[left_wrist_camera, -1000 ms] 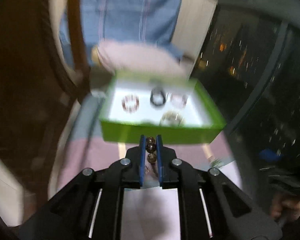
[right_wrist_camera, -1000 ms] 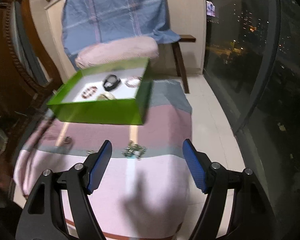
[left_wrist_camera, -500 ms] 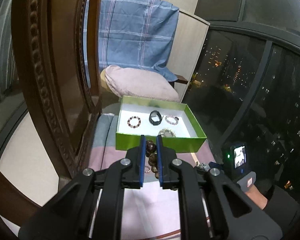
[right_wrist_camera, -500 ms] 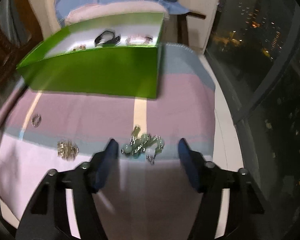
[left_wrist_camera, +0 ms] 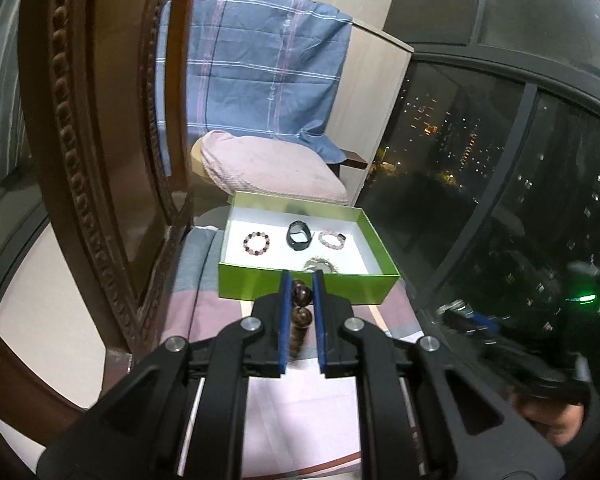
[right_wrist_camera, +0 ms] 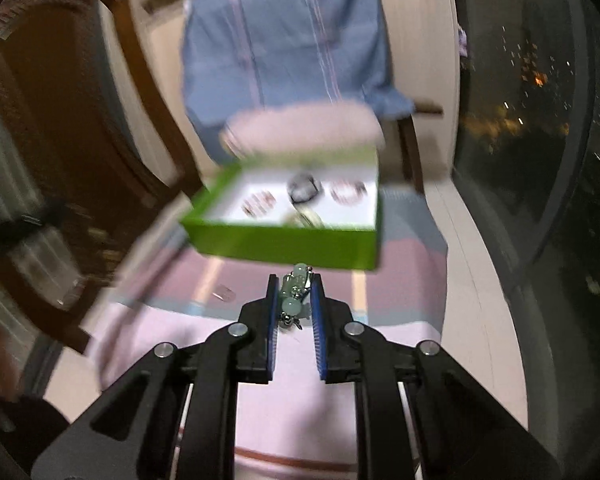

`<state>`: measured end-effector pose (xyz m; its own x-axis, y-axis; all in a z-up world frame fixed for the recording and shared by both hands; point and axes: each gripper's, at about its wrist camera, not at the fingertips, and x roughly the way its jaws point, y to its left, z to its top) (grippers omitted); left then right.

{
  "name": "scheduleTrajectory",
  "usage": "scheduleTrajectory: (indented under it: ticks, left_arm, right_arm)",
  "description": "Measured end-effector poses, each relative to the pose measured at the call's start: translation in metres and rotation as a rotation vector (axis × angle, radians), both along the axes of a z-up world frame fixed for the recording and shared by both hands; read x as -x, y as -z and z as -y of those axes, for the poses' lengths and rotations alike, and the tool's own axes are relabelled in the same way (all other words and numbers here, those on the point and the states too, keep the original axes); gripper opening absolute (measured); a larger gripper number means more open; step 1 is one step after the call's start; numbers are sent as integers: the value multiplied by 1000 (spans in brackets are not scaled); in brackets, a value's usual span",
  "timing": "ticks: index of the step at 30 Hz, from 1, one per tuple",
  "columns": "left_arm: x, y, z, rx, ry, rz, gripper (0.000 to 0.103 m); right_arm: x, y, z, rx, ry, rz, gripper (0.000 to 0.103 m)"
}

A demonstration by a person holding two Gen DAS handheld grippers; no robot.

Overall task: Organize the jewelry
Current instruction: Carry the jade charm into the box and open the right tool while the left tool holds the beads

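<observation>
Jaws of the right gripper (right_wrist_camera: 294, 300), just closing, pinch a pale green beaded bracelet (right_wrist_camera: 296, 294) that could slip before the green cardboard box (right_wrist_camera: 284, 246) ahead.

left gripper (left_wrist_camera: 299, 294): angled down, jaws clamped on brown beads (left_wrist_camera: 300, 308) | right gripper (right_wrist_camera: 295, 294): angled down, jaws just closing on green beads (right_wrist_camera: 294, 294)

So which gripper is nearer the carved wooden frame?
Left. The left gripper is close beside the carved wooden frame; the right gripper, fingers just closed on green beads, sits well off to its right.
</observation>
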<state>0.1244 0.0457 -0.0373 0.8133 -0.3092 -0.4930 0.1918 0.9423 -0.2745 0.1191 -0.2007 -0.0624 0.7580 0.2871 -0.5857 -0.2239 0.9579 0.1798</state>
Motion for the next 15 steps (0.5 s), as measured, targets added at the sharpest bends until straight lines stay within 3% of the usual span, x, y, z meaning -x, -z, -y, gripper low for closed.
scheduleTrajectory:
  ticks: [5,15]
  left_arm:
    - [1,3,11,-12,7,-9,11]
    - [-5,24,33,-57,33,-63,11]
  right_arm:
    - [25,-18,-4,-4,-14,94,16]
    - [3,-4,6,-8,18,27,16]
